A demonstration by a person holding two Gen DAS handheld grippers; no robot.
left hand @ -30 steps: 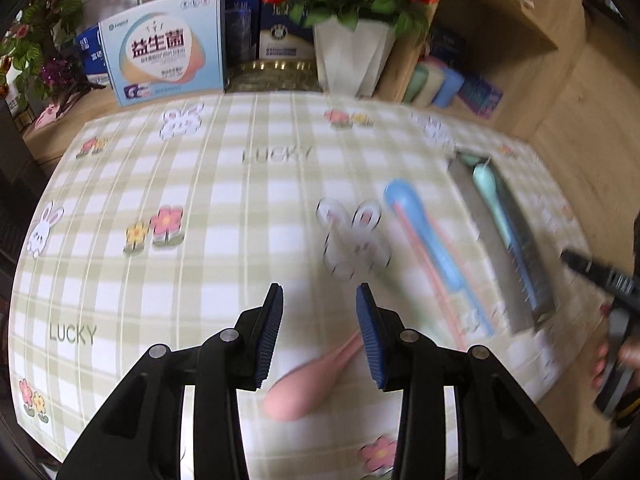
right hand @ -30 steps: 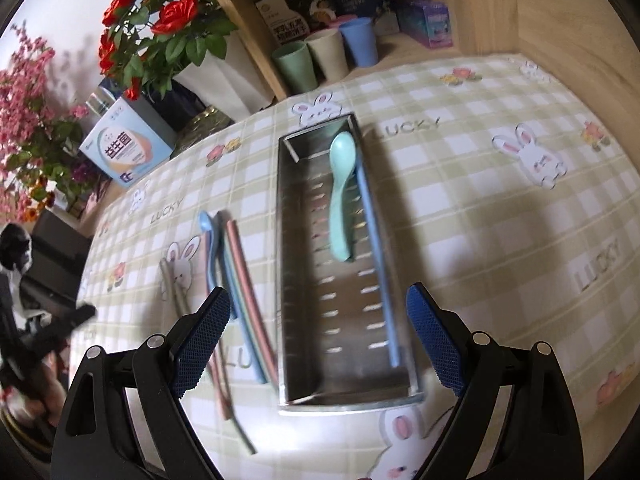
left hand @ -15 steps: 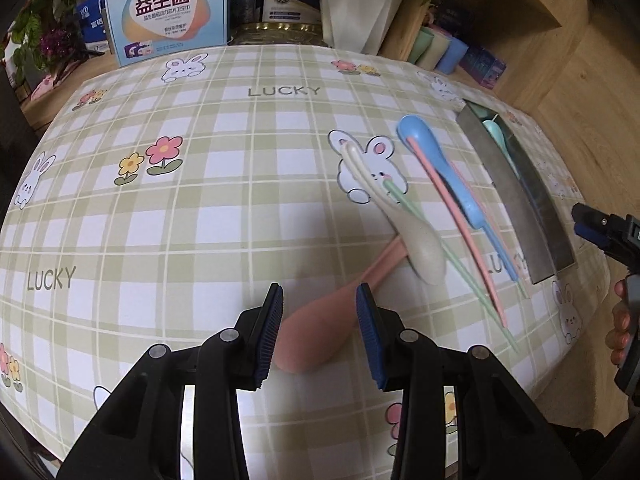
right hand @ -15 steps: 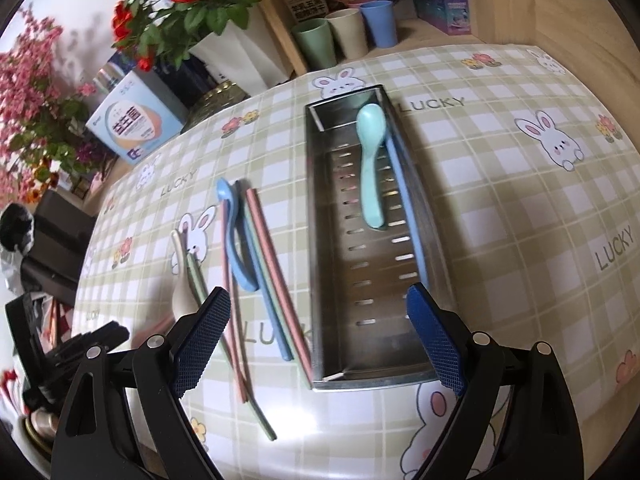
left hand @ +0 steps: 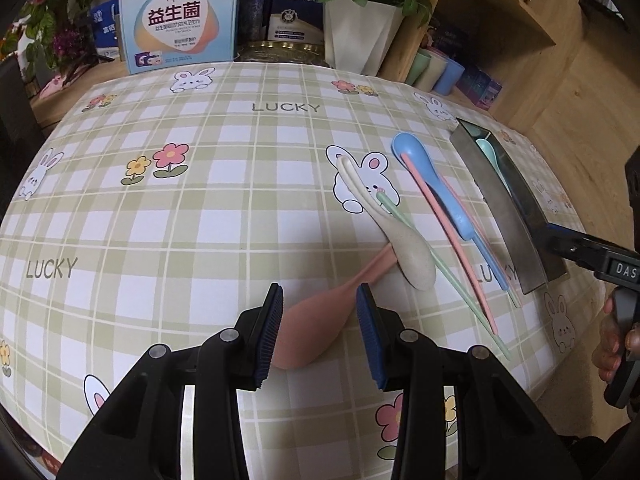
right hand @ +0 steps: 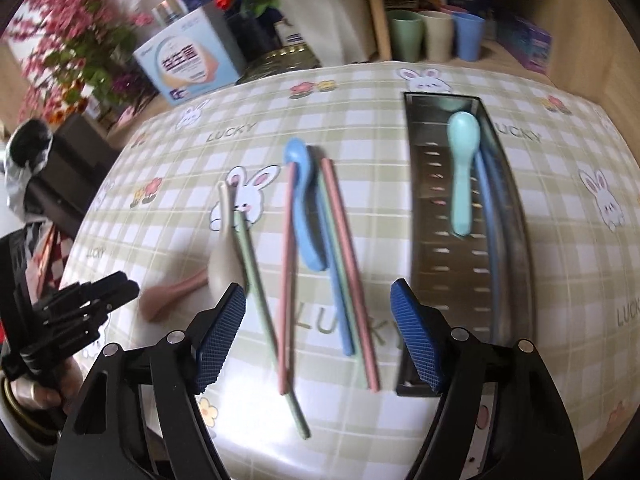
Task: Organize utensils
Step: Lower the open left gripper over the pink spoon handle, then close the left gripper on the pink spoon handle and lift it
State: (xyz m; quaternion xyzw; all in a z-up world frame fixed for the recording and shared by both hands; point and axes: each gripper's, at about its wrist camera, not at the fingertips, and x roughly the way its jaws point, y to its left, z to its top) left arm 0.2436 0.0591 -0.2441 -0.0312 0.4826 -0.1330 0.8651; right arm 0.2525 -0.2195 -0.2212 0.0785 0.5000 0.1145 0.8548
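A pink spoon [left hand: 316, 332] lies on the checked tablecloth with its bowl between the pads of my open left gripper [left hand: 319, 334]; it also shows in the right wrist view [right hand: 168, 294]. A beige spoon [left hand: 404, 244] lies across its handle. A blue spoon [right hand: 306, 208] and pink, green and blue chopsticks [right hand: 348, 264] lie beside it. A steel tray [right hand: 516, 216] holds a teal spoon [right hand: 462, 168] and a blue chopstick. My right gripper [right hand: 318, 336] is open and empty above the chopsticks' near ends.
A white flower pot [left hand: 360, 36], boxes [left hand: 180, 20] and three cups [right hand: 436, 36] stand along the table's far edge by a wooden shelf. The table edge runs close below both grippers.
My left gripper has stayed around the pink spoon's bowl with the view steadying. My right gripper has moved left, from over the tray to over the chopsticks.
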